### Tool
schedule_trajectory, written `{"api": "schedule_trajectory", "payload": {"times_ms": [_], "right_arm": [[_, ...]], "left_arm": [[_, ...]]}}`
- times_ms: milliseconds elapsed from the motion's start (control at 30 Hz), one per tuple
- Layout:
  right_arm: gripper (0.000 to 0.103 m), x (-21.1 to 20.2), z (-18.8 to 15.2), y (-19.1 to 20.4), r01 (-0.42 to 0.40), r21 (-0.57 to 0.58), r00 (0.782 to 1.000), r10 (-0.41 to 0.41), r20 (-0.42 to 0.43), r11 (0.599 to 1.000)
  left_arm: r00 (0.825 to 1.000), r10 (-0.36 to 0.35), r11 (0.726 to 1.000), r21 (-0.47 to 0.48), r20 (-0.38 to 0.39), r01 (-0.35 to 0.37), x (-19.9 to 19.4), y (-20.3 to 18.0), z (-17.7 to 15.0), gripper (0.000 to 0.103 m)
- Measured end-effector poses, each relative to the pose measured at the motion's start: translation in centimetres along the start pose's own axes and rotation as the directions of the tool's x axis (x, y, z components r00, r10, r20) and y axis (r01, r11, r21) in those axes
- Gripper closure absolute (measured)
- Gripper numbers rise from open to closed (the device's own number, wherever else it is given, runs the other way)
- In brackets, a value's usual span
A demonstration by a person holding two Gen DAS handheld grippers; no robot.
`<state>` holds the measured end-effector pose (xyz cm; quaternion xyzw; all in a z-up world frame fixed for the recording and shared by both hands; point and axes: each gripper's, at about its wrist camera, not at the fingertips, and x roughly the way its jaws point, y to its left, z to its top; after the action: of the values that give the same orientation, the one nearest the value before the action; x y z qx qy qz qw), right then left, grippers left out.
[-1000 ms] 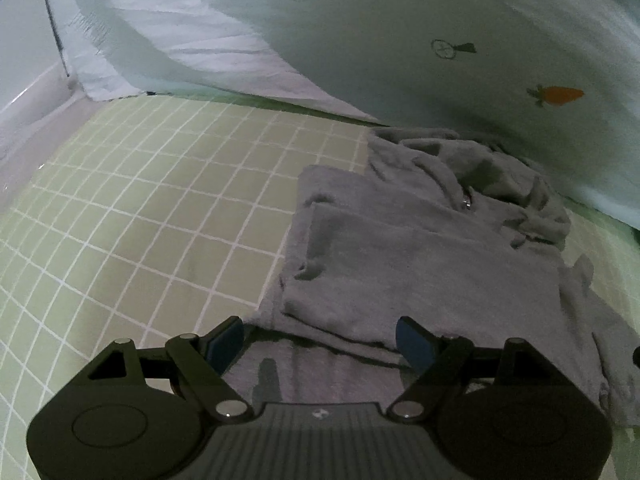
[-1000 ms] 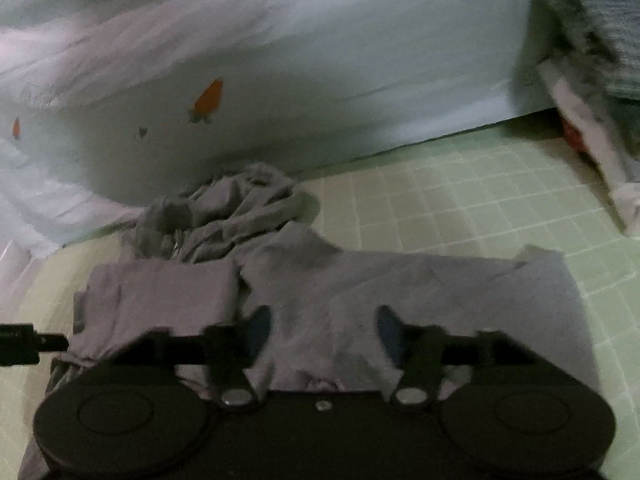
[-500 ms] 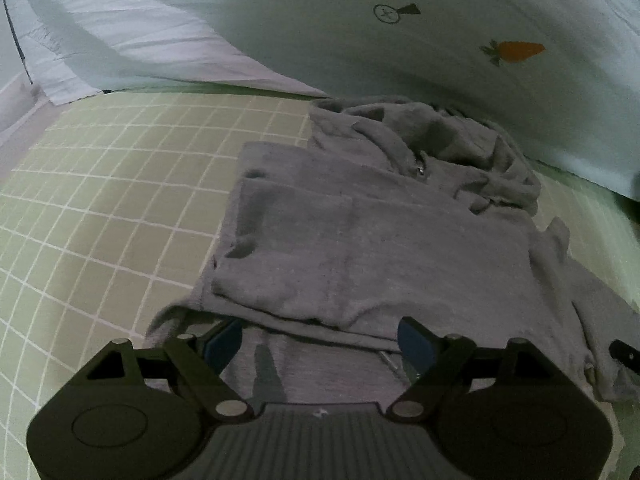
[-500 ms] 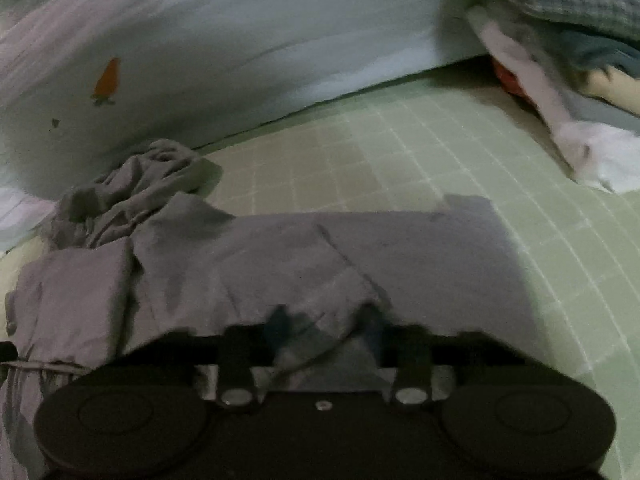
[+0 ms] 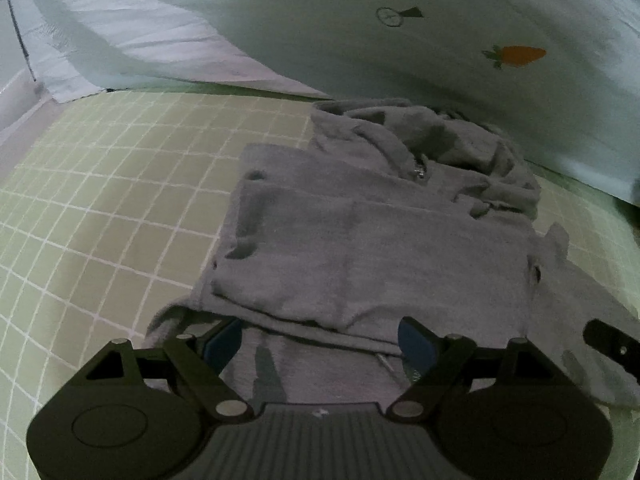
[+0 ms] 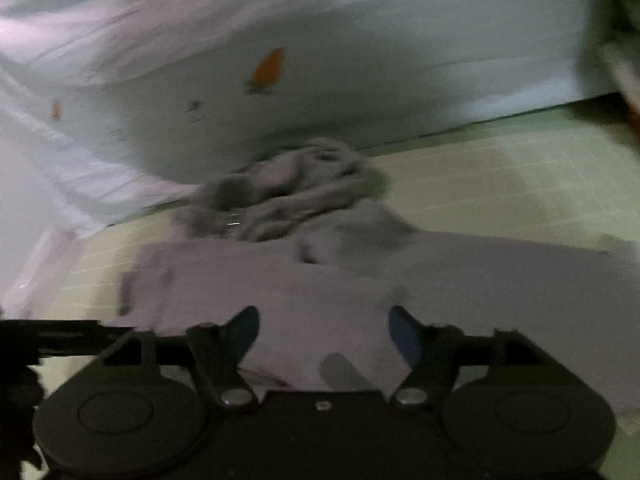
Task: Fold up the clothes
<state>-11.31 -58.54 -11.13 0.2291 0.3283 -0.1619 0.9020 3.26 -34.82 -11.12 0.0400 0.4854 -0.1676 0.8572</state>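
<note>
The grey hoodie (image 5: 360, 240) is lying on a green grid-patterned bed sheet (image 5: 100, 200), its hood bunched at the far end against a pale blue quilt with carrot prints (image 5: 400, 60).

What is changing is on the right side. The right hand-held gripper (image 6: 324, 330) is standing with its jaws spread apart over the near part of the garment; half a second ago they were pinched together on a tuft of the grey cloth, and they have just been opening. Cloth is lying below and between the blue pads, but the pads are not pressing on it, so nothing is held. The right wrist view is smeared with blur, and it is now framing the garment from a different angle than half a second ago, so this gripper seems to be shifting as it lets go.

The left hand-held gripper (image 5: 320, 340) is wide open, as it was 1 second ago, hovering over the near hem with fabric under it and nothing gripped. A folded panel is lying across the middle of the body, its lower edge just beyond the left gripper's pads.

My reading is that 1 fold is being set down and released. The hoodie is looking narrower and partly squared, yet the hood is crumpled and a flap is trailing out on the right, so more folds are probably needed. With both grippers free, the next grip will likely be at the near hem or that loose flap.
</note>
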Motion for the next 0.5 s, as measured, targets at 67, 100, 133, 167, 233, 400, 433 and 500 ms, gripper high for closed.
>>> {"api": "schedule_trajectory", "payload": {"times_ms": [67,100,133,167,233,400,433,500], "right_arm": [[0.018,-0.7,-0.2,-1.3,0.102,0.015,0.995,-0.102,0.016,0.995],[0.016,-1.0,-0.3,-1.9,0.154,0.024,0.988,-0.155,0.026,0.988],[0.013,-1.4,-0.4,-2.7,0.206,0.034,0.978,-0.207,0.033,0.978],[0.011,-1.8,-0.6,-3.6,0.254,0.045,0.966,-0.255,0.037,0.966],[0.007,-2.5,-0.9,-5.3,0.338,0.069,0.939,-0.341,0.038,0.938],[0.006,-3.4,-1.9,-9.3,0.494,0.145,0.866,-0.499,0.001,0.857],[0.006,-3.5,-2.0,-10.1,0.515,0.163,0.854,-0.520,-0.011,0.842],[0.006,-3.5,-2.2,-11.3,0.542,0.187,0.837,-0.546,-0.034,0.819]], "left_arm": [[1.000,-0.017,1.000,0.011,-0.004,0.017,0.1,-0.7,0.0,0.017],[1.000,-0.028,0.999,0.018,-0.007,0.028,0.2,-1.2,0.0,0.017],[0.999,-0.041,0.999,0.027,-0.011,0.041,0.3,-1.7,0.1,0.017],[0.998,-0.056,0.998,0.038,-0.013,0.056,0.5,-2.3,0.2,0.017],[0.997,-0.082,0.994,0.073,-0.017,0.083,0.8,-3.8,0.5,0.017],[0.989,-0.148,0.971,0.184,-0.023,0.149,1.6,-8.3,1.3,0.017],[0.986,-0.164,0.965,0.201,-0.025,0.165,1.8,-9.1,1.5,0.017],[0.981,-0.192,0.952,0.235,-0.032,0.194,2.1,-10.8,1.8,0.018]]}}
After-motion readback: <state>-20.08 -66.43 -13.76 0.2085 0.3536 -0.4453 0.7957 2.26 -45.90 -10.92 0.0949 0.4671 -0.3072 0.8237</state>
